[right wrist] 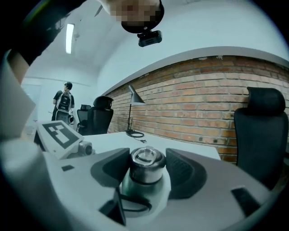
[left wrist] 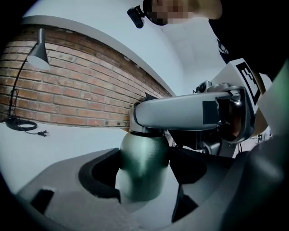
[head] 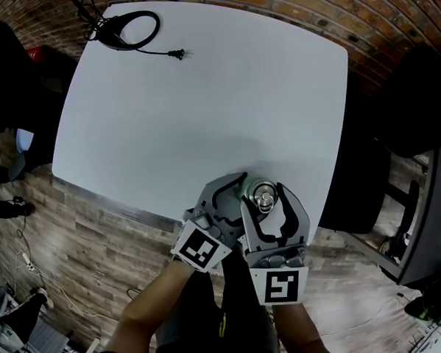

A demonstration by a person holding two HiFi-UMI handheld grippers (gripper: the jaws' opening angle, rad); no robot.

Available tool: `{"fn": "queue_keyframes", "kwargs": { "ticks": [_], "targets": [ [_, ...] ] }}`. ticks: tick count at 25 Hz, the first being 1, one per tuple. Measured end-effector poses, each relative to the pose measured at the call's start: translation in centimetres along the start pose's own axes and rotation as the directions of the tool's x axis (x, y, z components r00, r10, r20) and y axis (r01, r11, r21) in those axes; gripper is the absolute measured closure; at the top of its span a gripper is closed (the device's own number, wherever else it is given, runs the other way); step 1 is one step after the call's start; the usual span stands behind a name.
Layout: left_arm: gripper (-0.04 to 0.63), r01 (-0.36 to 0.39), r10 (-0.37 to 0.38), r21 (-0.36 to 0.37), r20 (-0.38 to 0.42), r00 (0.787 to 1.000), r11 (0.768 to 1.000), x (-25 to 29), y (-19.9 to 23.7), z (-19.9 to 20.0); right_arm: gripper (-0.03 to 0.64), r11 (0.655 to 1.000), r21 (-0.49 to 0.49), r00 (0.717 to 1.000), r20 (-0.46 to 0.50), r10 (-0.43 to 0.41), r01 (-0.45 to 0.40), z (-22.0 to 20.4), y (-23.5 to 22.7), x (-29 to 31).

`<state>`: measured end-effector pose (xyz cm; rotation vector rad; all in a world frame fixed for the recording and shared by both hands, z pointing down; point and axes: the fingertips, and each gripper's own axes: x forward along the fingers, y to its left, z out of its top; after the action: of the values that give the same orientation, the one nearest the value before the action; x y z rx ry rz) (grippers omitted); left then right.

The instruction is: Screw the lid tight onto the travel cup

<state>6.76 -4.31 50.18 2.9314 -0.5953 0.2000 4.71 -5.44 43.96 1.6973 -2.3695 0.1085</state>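
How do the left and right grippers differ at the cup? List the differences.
The left gripper clamps the green cup at its body; the right gripper clamps the silver lid. The right gripper sits higher, its jaw crossing above the left gripper's. Both are closed on the same upright cup.

From the head view we look steeply down on the white table (head: pixel 202 99). Each gripper view looks nearly level along its own jaws, very near the travel cup (left wrist: pixel 142 167), which all three share.
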Motion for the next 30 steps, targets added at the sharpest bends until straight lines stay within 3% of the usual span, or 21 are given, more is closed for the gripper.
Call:
{"fn": "queue_keyframes", "kwargs": {
  "ticks": [7,15,20,25,27,30],
  "targets": [
    [0.244,0.001,-0.001,0.013,-0.009,1.000,1.000,-0.1,-0.2,-0.2,0.362,0.999,-0.026,0.999,-0.034,0.032,-0.033,-0.4,0.4,-0.2],
    [0.244,0.006,-0.006,0.013,-0.023,1.000,1.000,-0.3,-0.3,-0.4,0.341,0.971,0.046,0.966,-0.096,0.238,-0.235,-1.6,0.8,-1.1],
    [0.244,0.011,-0.010,0.018,-0.022,1.000,1.000,-0.2,-0.4,-0.5,0.336,0.895,-0.063,0.892,-0.133,0.431,-0.442,-1.9,1.1,-1.9],
    [0.244,0.030,-0.029,0.032,-0.043,0.999,0.999,-0.3,-0.5,-1.0,0.334,0.771,-0.188,0.793,-0.148,0.591,-0.609,-1.4,1.9,-2.0],
    [0.244,0.043,-0.040,0.055,-0.056,0.998,0.998,-0.3,-0.6,-1.4,0.334,0.722,-0.211,0.752,-0.163,0.638,-0.659,-1.4,2.0,-2.0],
    [0.244,0.036,-0.035,0.038,-0.045,0.998,0.999,-0.3,-0.6,-1.1,0.334,0.677,-0.200,0.705,-0.166,0.689,-0.708,-1.3,1.6,-1.8]
  ]
}}
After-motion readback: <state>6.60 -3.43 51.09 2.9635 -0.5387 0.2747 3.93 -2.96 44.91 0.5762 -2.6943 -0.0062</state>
